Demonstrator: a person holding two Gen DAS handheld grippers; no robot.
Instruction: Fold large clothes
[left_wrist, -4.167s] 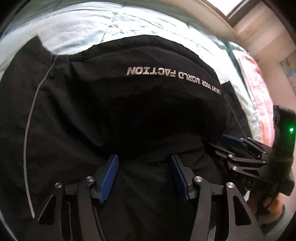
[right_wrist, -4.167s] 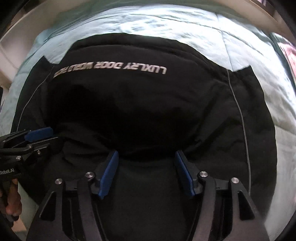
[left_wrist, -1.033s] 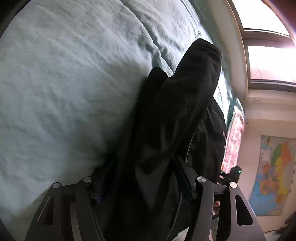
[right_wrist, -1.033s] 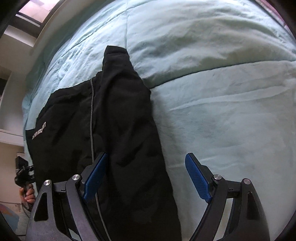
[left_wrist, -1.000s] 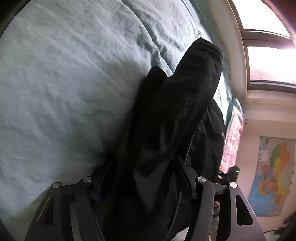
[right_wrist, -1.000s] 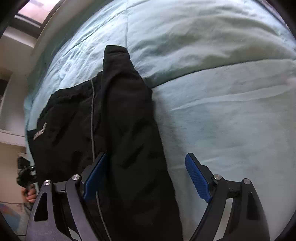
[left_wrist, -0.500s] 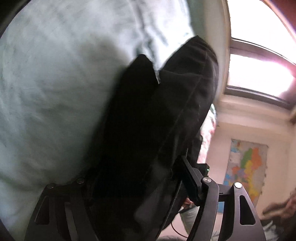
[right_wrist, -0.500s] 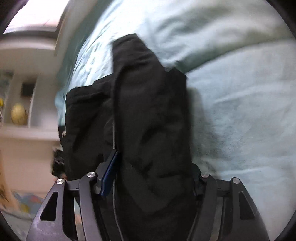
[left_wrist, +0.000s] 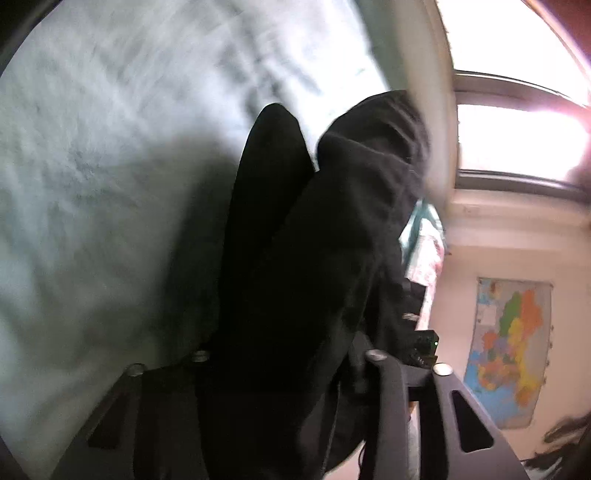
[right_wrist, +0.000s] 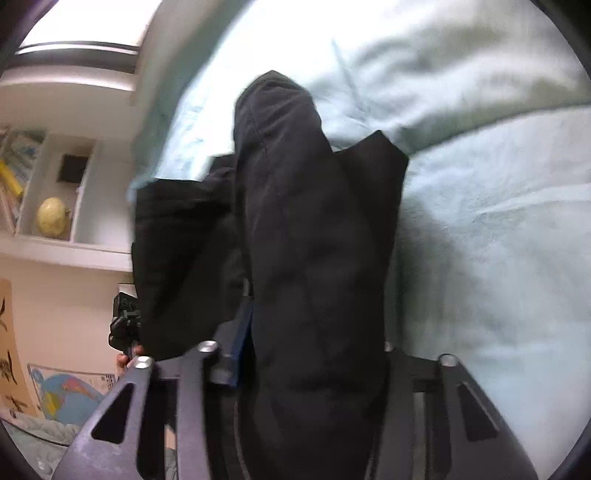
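Observation:
A black jacket (left_wrist: 314, 258) hangs lifted above the pale green bed cover (left_wrist: 92, 166). My left gripper (left_wrist: 284, 369) is shut on one side of it; the black cloth fills the gap and hides the pads. In the right wrist view the jacket (right_wrist: 317, 240) rises from my right gripper (right_wrist: 310, 358), which is shut on its other side, with a blue pad (right_wrist: 242, 343) just showing at the left. The bed cover (right_wrist: 498, 221) lies behind. Each gripper shows small in the other's view, the right one (left_wrist: 424, 347) and the left one (right_wrist: 123, 325).
A window (left_wrist: 517, 136) and a wall map (left_wrist: 509, 347) are at the right of the left wrist view. A white shelf (right_wrist: 55, 206) with a yellow globe (right_wrist: 51, 216) stands at the left of the right wrist view. The bed spreads wide around the jacket.
My right gripper has closed on the jacket's side. Both grippers have lifted and tilted up, so the jacket hangs off the bed and more of the room shows.

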